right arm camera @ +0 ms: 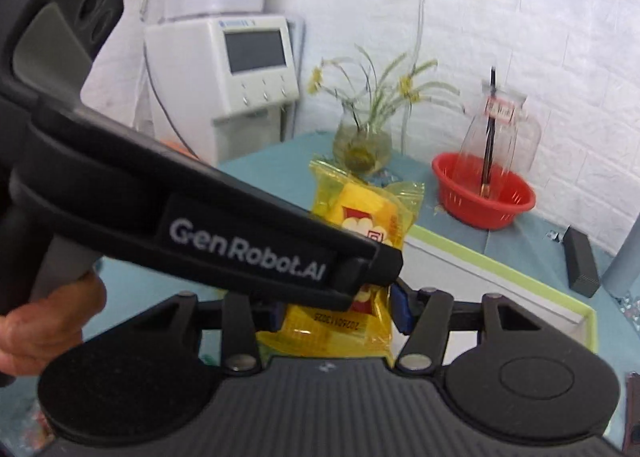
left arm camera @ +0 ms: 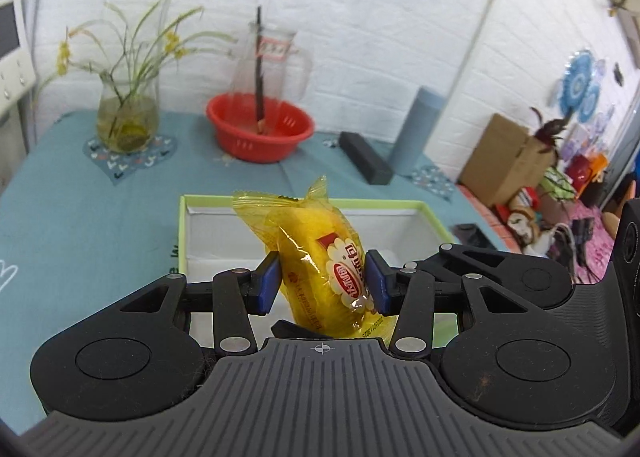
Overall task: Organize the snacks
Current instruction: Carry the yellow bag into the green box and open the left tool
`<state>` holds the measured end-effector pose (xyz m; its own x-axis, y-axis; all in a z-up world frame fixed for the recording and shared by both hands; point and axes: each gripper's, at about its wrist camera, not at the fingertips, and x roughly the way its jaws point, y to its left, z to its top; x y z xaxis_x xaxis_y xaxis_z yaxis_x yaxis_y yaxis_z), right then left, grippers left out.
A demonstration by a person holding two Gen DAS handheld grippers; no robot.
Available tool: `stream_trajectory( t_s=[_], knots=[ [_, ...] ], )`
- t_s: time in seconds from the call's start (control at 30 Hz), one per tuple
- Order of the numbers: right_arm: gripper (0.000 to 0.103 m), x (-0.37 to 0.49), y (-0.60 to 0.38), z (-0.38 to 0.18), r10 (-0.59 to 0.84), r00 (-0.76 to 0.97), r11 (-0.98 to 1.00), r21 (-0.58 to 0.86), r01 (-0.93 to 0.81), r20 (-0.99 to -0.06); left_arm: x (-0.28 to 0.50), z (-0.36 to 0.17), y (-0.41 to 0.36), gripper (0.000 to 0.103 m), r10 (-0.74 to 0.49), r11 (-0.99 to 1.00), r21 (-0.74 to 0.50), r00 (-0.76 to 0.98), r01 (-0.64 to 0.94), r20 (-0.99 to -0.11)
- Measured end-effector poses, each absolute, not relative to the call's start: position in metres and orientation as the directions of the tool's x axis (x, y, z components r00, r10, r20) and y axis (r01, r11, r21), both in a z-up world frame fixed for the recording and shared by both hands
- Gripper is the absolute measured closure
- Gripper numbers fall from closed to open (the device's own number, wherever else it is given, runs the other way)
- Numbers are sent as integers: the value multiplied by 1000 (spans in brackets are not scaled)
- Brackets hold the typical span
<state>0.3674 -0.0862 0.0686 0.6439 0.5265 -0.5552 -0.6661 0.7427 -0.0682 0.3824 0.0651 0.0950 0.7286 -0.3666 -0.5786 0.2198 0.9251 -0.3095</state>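
Both sets of jaws are clamped on yellow cake packets right now: my left gripper (left arm camera: 320, 281) has its blue pads pressed into the sides of one snack pack (left arm camera: 316, 257), and my right gripper (right arm camera: 340, 309) is pinching a second yellow pack (right arm camera: 360, 225), though the left unit's body crosses that view and hides part of it. Each packet is up in the air, over the near side of the green-rimmed box (left arm camera: 424, 213). So I'd call this mid-task: two snacks picked, neither dropped in yet, and what I can see of the box's white inside looks mostly bare. Left to do is lower and release. Main nuisance is the two grippers crowding each other over the same box. Further back on the teal tablecloth (left arm camera: 80, 193) sit a dark case (left arm camera: 366, 163), a red basket (left arm camera: 260, 129) with a glass jug (left arm camera: 276, 61) in it, and a vase of flowers (left arm camera: 128, 117).
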Motion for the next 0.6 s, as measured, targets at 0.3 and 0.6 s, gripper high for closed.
stream_trajectory(
  t_s=[0.3,0.6],
  knots=[
    [10,352,-103,75,530,708,766,-93,-636,-467,367,85,82,37,-298,950,-251,783,187,-545],
    [10,198,-144,66,563,701,774,-19,-633,-437,237,90,83,26,-362,922,-308,800,234,-478]
  ],
)
